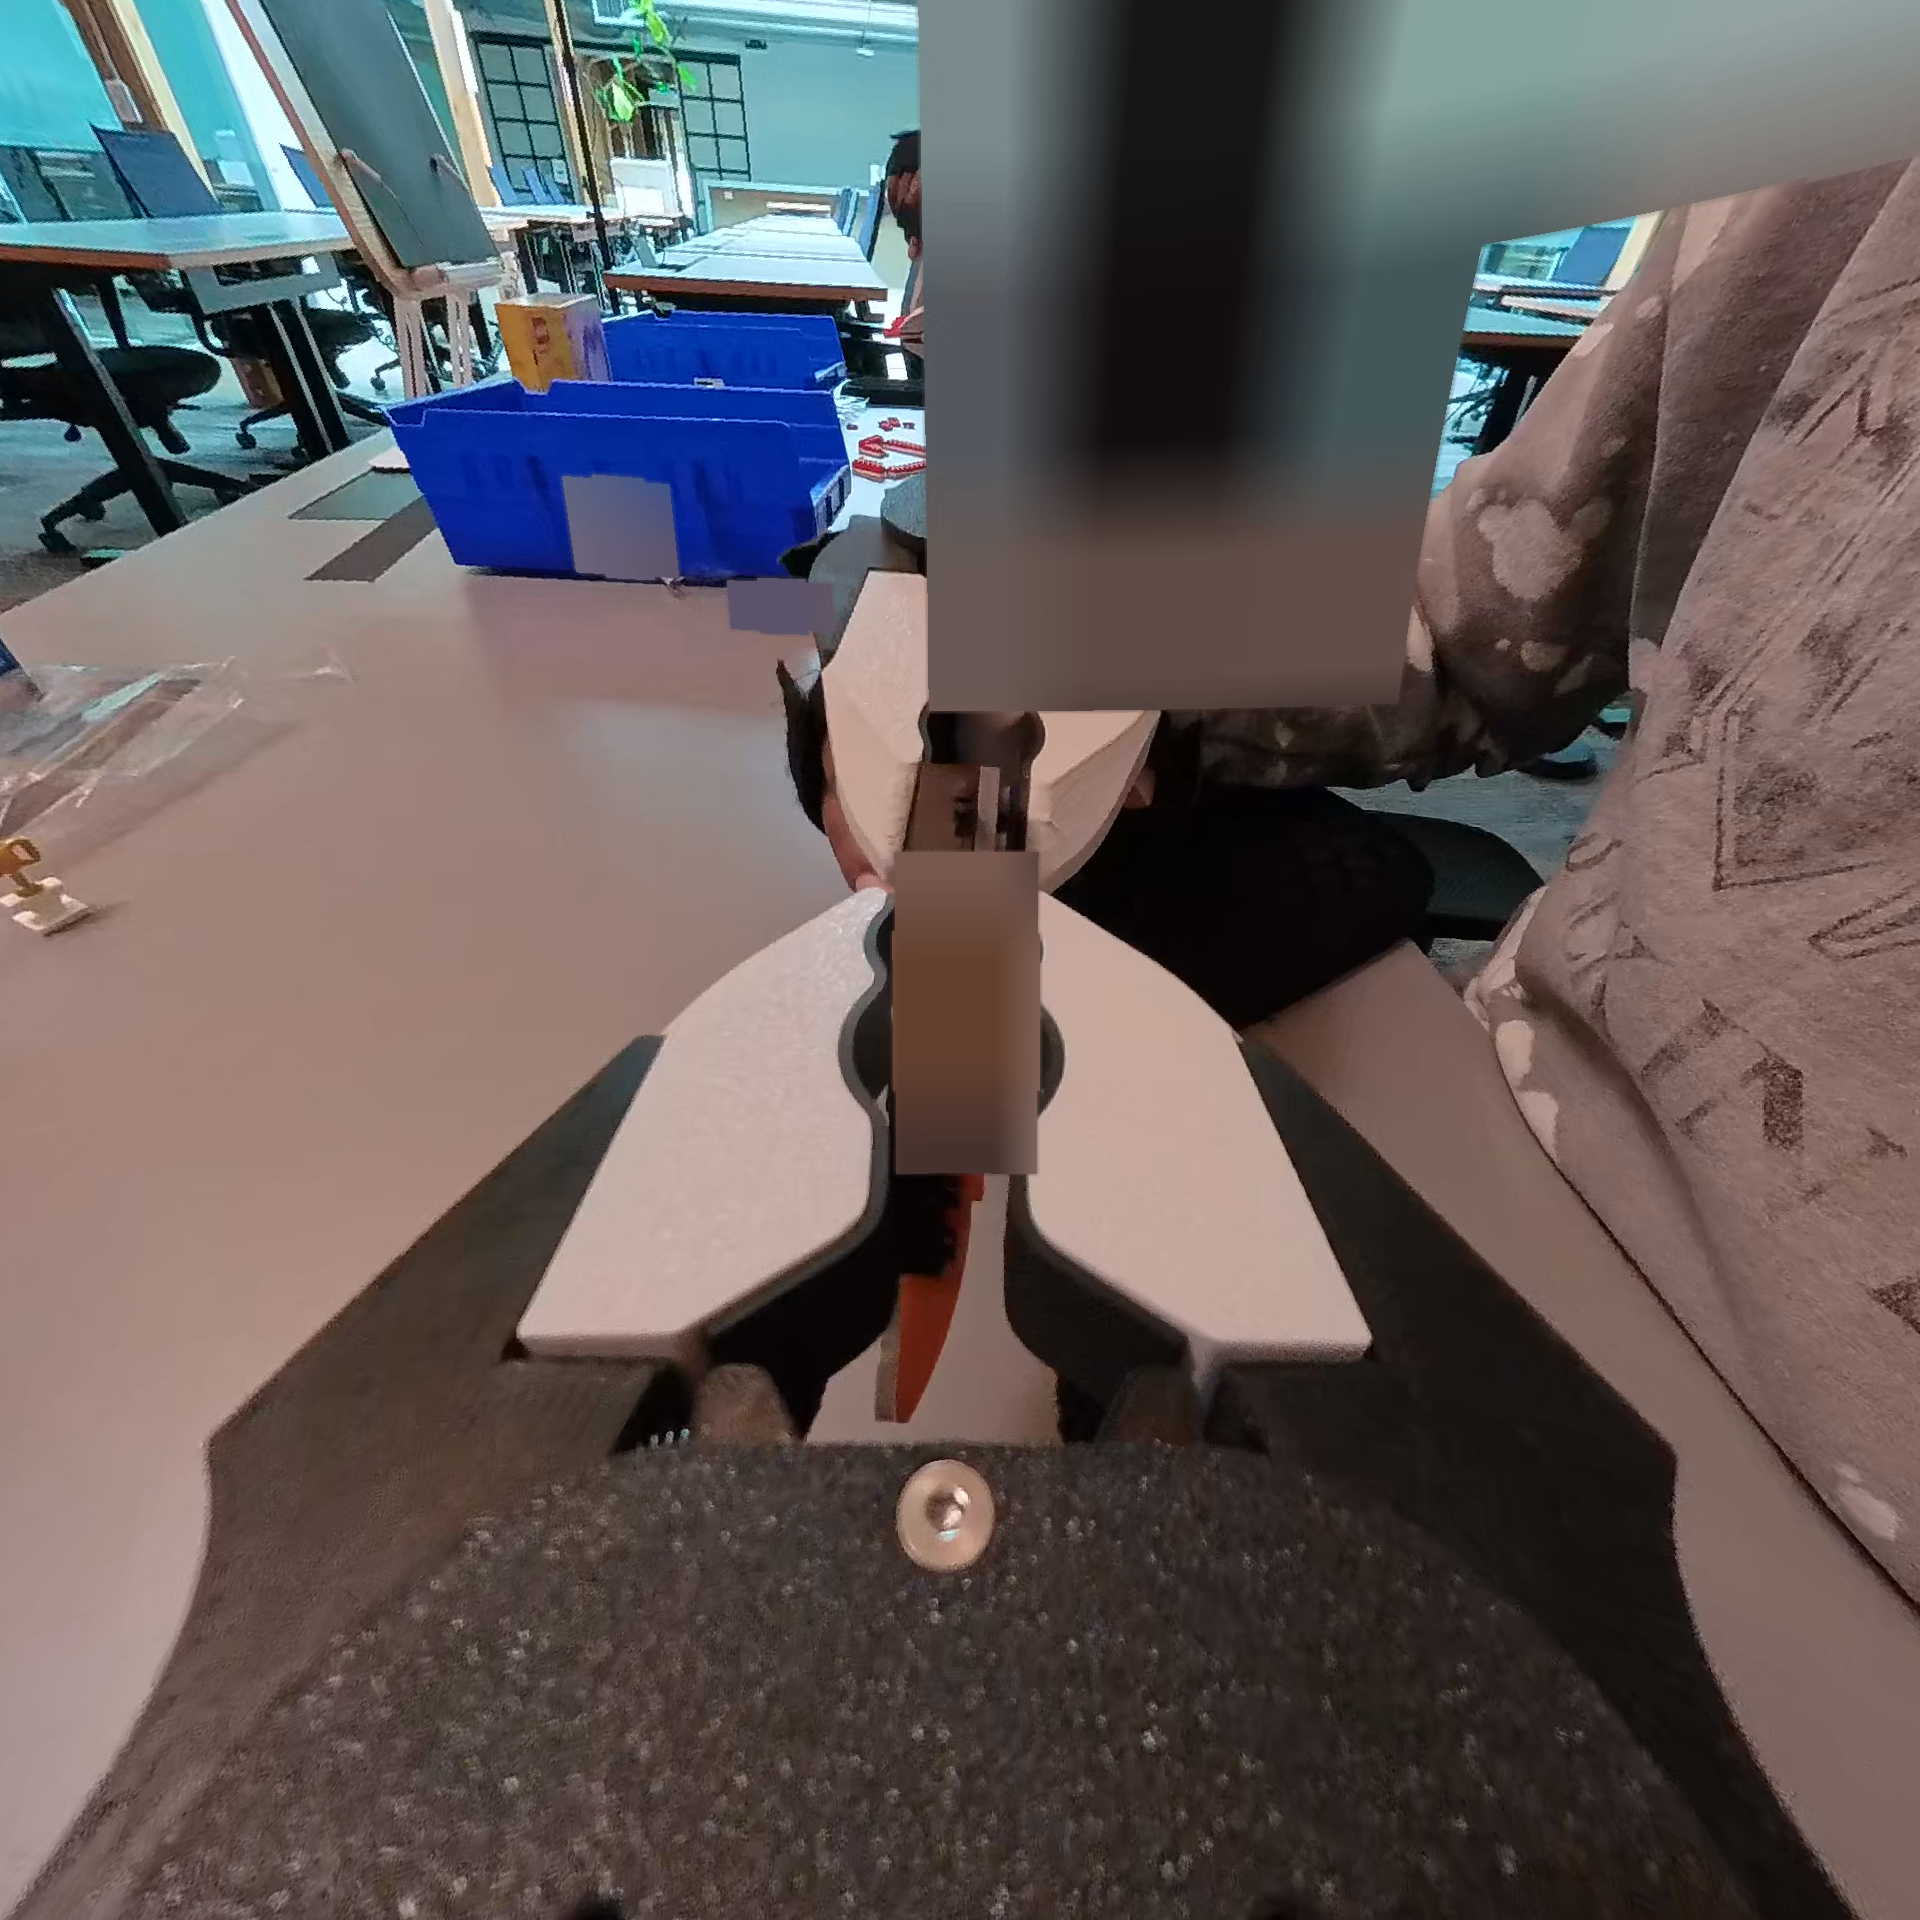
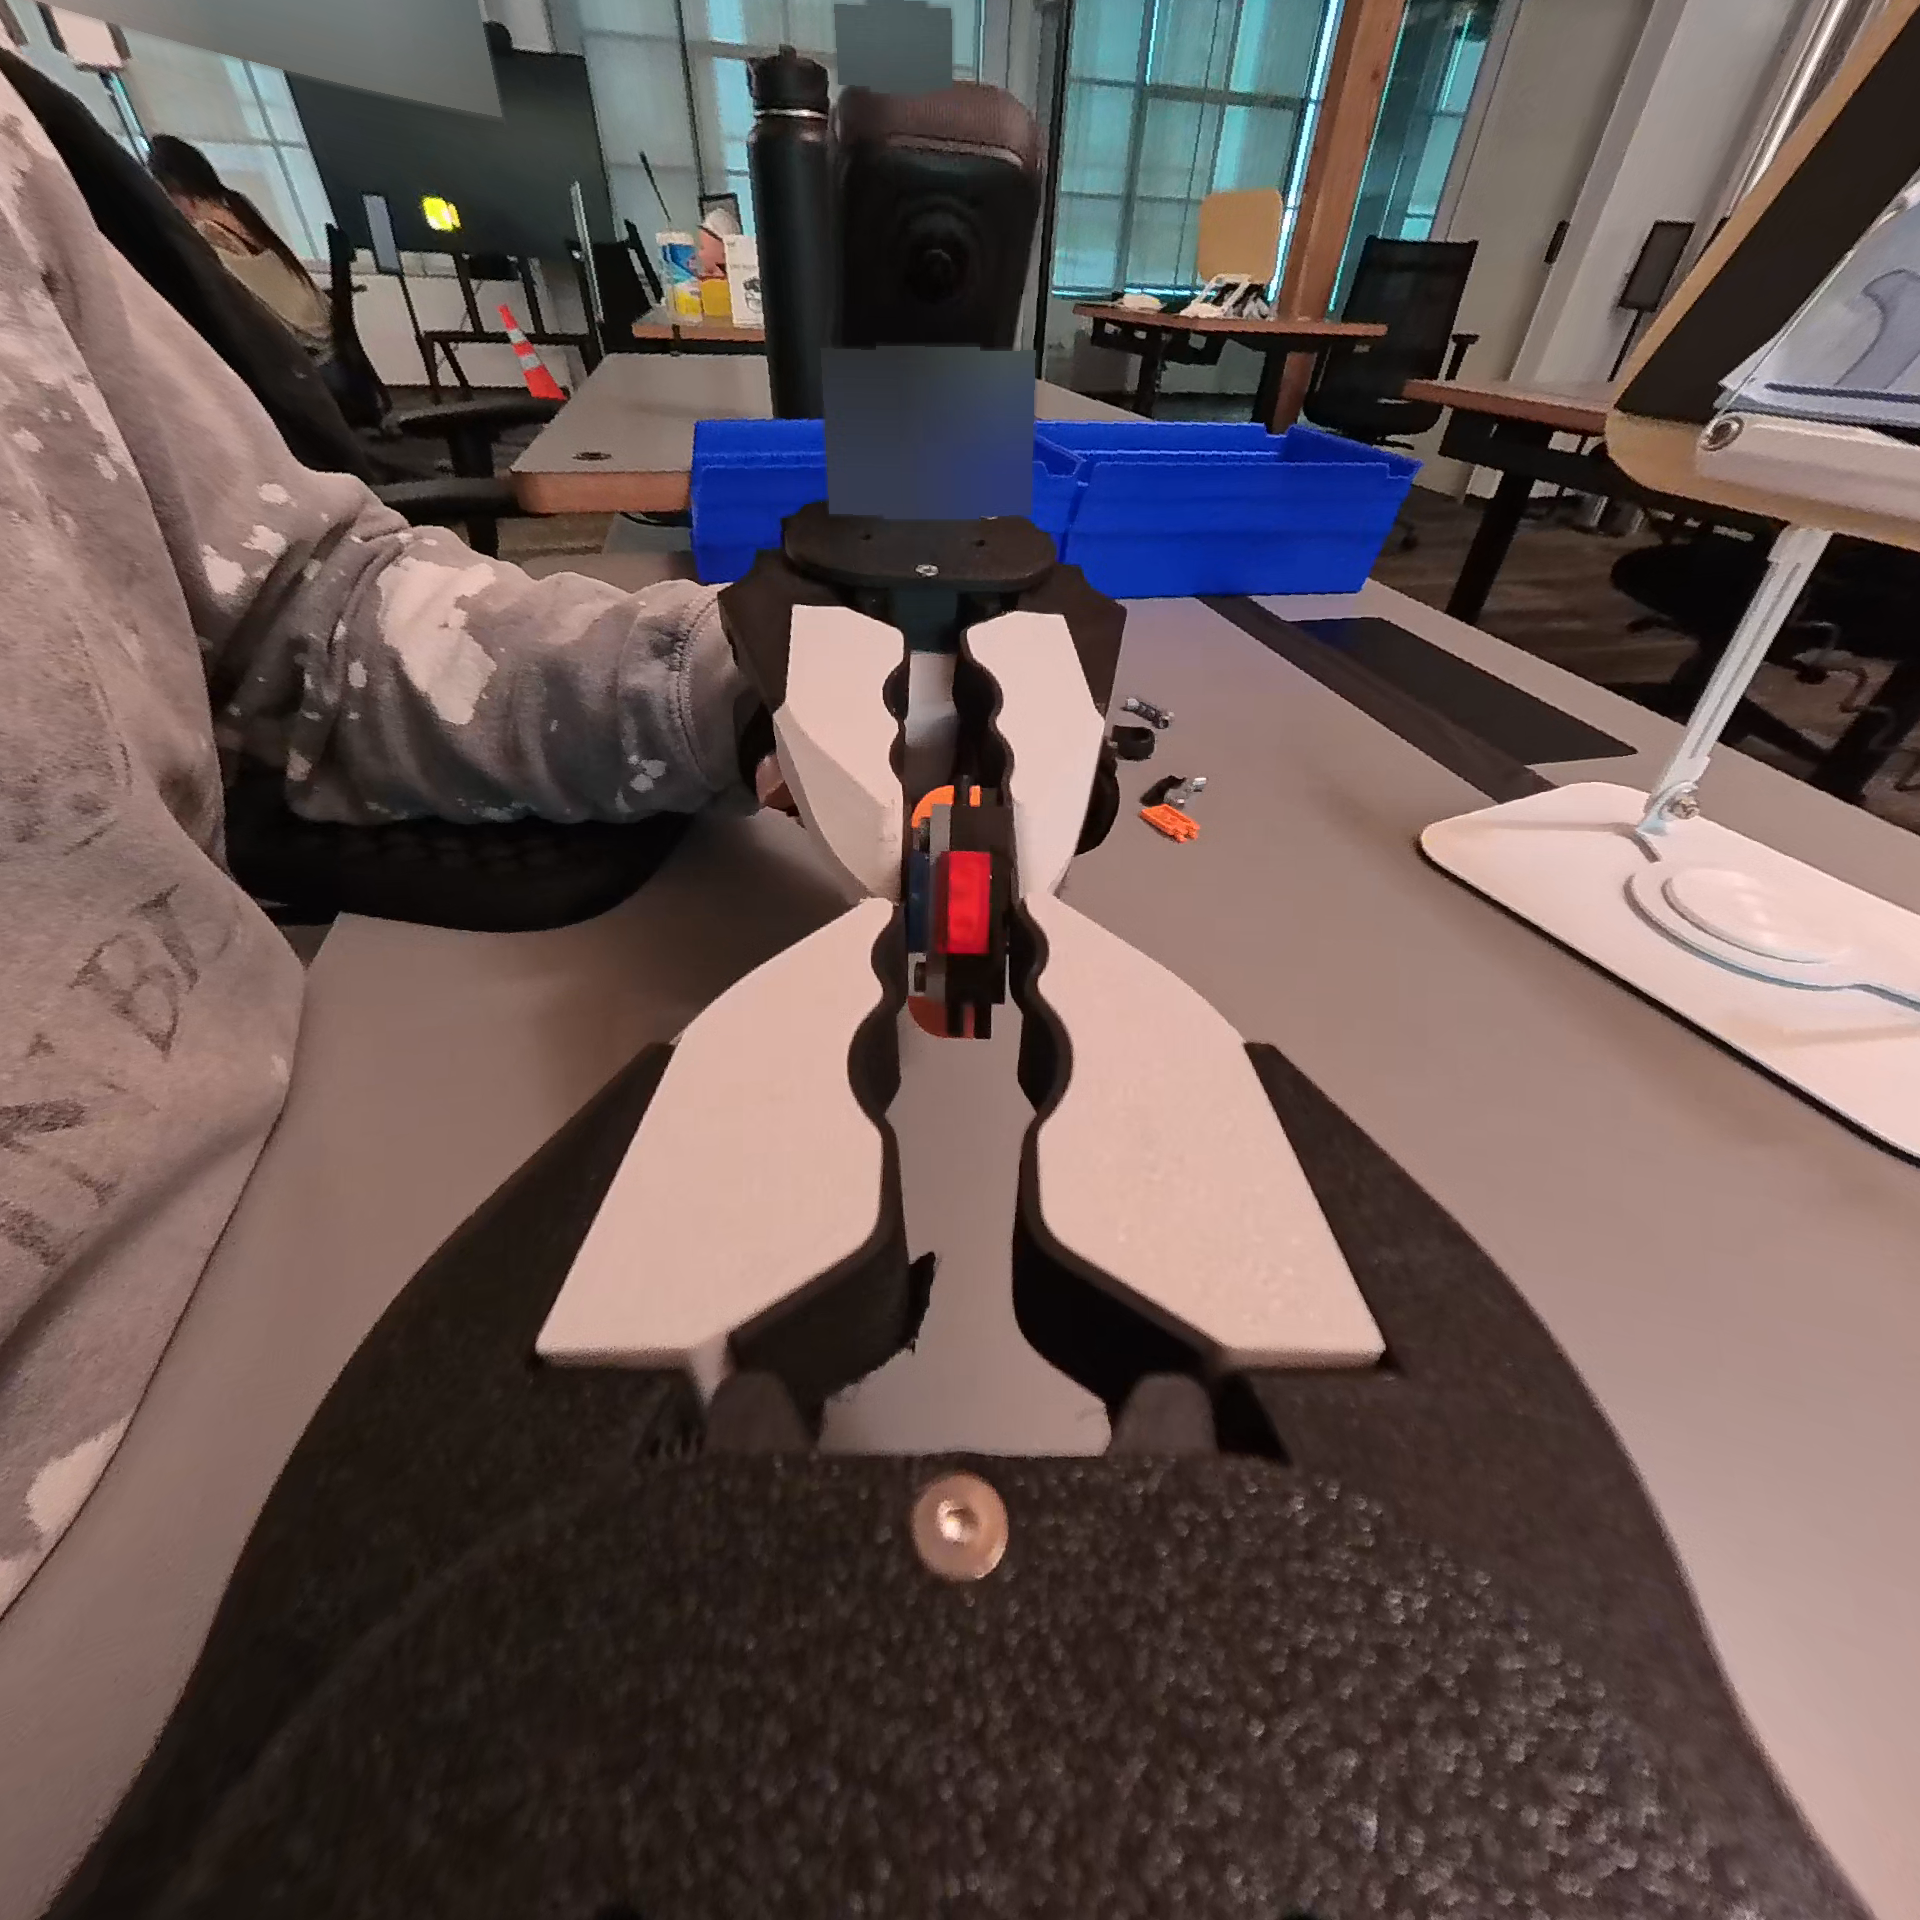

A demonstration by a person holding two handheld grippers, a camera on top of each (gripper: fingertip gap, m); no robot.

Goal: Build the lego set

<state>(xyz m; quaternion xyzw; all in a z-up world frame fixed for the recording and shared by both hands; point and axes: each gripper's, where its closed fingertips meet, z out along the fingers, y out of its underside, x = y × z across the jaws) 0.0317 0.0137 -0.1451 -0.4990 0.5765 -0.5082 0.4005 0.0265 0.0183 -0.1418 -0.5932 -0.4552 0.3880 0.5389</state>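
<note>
A small lego assembly of red, blue, orange and black bricks hangs in the air between my two grippers, which face each other tip to tip. My right gripper is shut on its near end. My left gripper shows opposite, shut on its far end. In the left wrist view my left gripper is closed on the assembly, whose orange part shows between the fingers. A blur patch hides the middle. The right gripper shows opposite, closed on the dark end.
Loose orange and black lego parts lie on the grey table. Blue bins stand behind. There is a white stand base at the right, a small white and yellow build, clear bags and red pieces. Both grippers' tips are close together, under 4 cm apart.
</note>
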